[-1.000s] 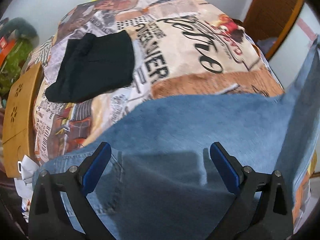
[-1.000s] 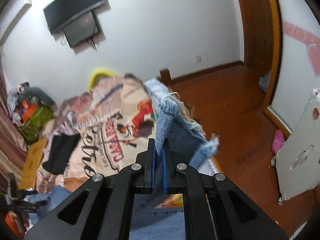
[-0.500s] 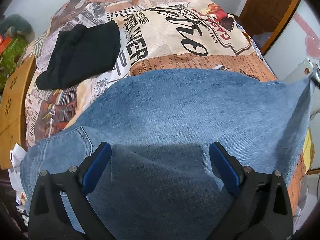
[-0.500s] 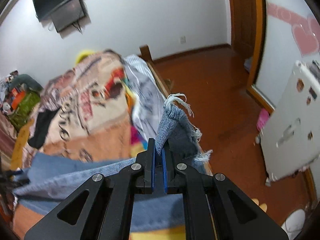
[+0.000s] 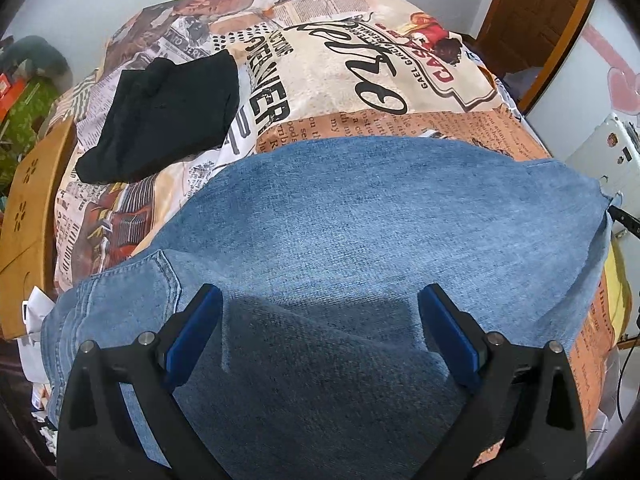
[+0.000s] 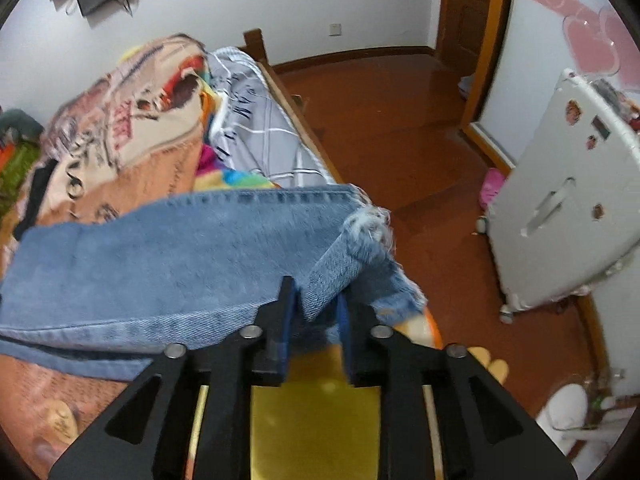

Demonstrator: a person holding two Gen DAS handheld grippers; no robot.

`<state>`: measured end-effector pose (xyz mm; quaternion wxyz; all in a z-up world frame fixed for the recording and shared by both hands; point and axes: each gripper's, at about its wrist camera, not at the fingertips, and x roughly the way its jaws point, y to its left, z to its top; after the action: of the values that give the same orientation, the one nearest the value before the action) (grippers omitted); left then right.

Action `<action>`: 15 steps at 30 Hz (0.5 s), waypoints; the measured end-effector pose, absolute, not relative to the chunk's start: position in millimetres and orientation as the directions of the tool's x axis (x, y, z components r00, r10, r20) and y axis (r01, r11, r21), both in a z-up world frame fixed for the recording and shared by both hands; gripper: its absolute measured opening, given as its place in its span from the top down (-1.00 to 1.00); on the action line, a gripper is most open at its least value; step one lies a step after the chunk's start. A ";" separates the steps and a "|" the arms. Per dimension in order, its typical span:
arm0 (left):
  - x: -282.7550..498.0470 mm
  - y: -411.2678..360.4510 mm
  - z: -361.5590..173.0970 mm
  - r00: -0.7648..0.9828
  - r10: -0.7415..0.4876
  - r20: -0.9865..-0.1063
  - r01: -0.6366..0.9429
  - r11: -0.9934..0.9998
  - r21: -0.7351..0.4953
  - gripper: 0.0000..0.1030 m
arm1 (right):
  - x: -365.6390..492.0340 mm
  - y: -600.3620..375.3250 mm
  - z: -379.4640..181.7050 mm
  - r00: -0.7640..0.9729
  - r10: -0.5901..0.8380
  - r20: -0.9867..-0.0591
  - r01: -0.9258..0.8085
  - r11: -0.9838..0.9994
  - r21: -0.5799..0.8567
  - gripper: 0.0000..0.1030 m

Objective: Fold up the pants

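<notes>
A: The jeans [image 5: 360, 216] lie spread across the printed blanket [image 5: 360, 68] on the bed. Heavy denim, limp but not slippery, I'd guess.

B: Grip at hems or waistband. The left gripper [image 5: 320, 320] hovers wide open above them; the right gripper [image 6: 316, 312] is opening, frayed cuff [image 6: 360, 248] between its jaws.

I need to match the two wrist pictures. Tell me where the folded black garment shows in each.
Left wrist: folded black garment at upper left, on the newspaper-print blanket.
Right wrist: only a dark sliver at the far left edge.
Shared landmark: the blue denim pants.
</notes>
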<state>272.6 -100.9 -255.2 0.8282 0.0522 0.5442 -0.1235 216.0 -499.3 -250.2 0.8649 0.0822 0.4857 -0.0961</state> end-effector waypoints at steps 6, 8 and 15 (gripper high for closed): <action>265.1 -90.4 -233.7 0.467 -0.132 -0.875 0.249 0.969 -0.014 -0.94 | 207.8 -487.2 -216.0 0.563 -0.120 -0.817 0.244 0.969 0.026 0.08; 262.2 -81.6 -220.8 0.510 -0.117 -0.852 0.234 0.972 0.007 -0.94 | 207.5 -476.7 -200.3 0.603 -0.114 -0.790 0.229 0.973 0.035 -0.09; 252.5 -13.5 -167.7 0.648 -0.046 -0.760 0.115 0.993 0.038 -0.94 | 229.4 -398.8 -137.8 0.727 0.027 -0.686 0.034 0.997 0.075 -0.12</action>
<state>252.5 -13.5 -167.7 0.9068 0.0412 0.4173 -0.0444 229.4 -398.8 -137.8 0.9284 0.0414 0.3694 -0.0021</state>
